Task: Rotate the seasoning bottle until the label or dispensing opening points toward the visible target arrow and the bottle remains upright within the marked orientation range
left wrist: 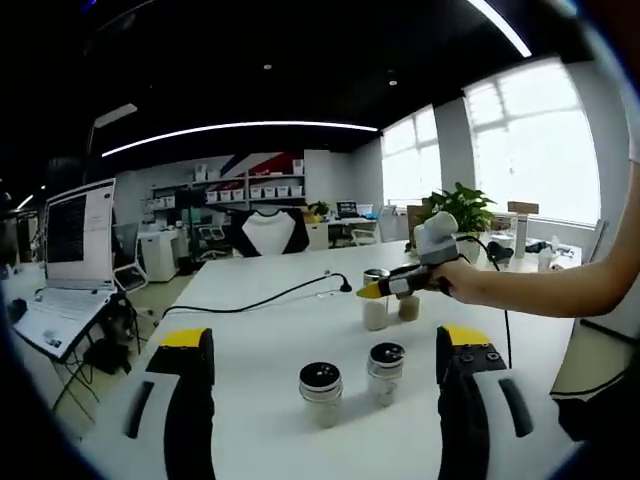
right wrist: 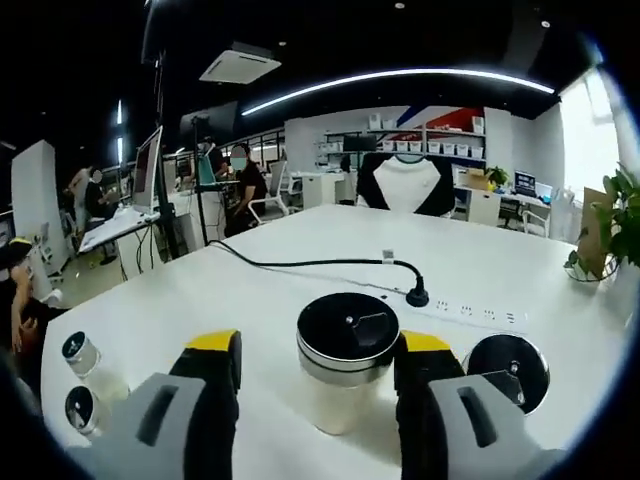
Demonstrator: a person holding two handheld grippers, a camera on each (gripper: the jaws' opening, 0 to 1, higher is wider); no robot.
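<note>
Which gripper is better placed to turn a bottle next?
Right. The right gripper already has its jaws on either side of a bottle, while the left gripper sits back from two bottles, jaws wide.

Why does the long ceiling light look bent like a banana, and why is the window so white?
Left gripper view: the fisheye lens bends the ceiling light into an arc, and the window is washed out by daylight. Right gripper view: the ceiling light curves the same way, and the bottle between the right gripper looks swollen because it is close.
</note>
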